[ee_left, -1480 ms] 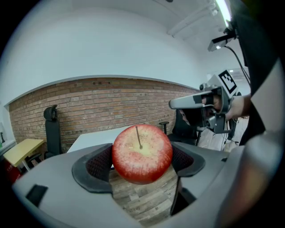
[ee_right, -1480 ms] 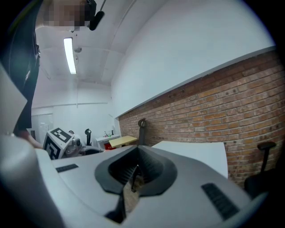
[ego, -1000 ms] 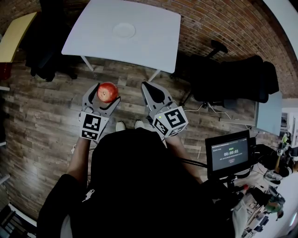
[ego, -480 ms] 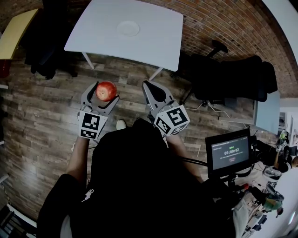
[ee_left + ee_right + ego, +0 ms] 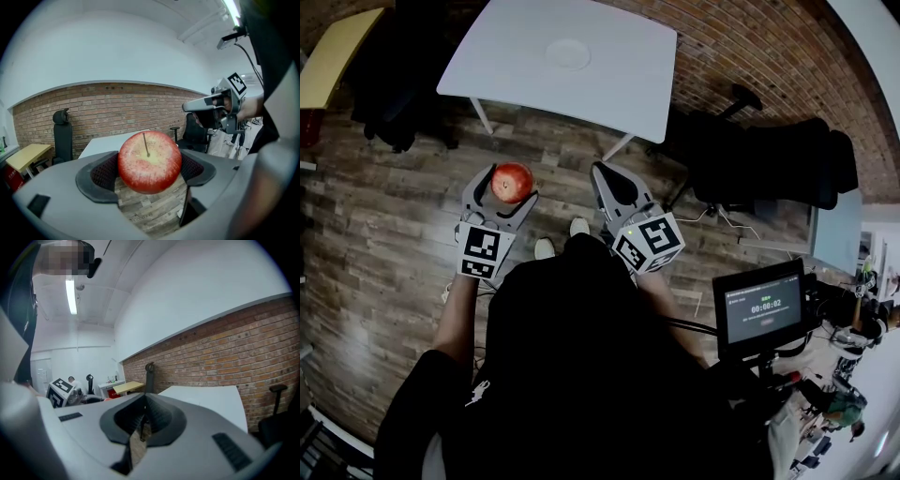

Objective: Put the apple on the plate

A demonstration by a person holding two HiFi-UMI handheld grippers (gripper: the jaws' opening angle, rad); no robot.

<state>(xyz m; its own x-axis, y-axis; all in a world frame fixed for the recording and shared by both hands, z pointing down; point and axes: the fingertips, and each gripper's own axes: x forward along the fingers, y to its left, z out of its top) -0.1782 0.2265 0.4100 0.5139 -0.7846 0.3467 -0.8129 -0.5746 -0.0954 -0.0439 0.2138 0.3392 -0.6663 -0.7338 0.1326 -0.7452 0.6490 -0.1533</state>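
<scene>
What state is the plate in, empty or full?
Empty. The plate lies bare on the white table; the apple is held in the left gripper, off the table.

The apple you've got has a glossy, smooth red skin with pale speckles and a bit of shine on top. Your left gripper looks like matt grey plastic, and its pads are dark with a fine ribbed texture, rubbery-looking. Same deal on your right gripper: smooth matt grey shell, black ribbed pads. The table has a smooth white top, low sheen, and the plate on it is plain white, can't tell what it's made of. The floor is wood planking, weathered grain, mixed browns and greys. The wall is rough matt brick. Your top is matt black cloth.
</scene>
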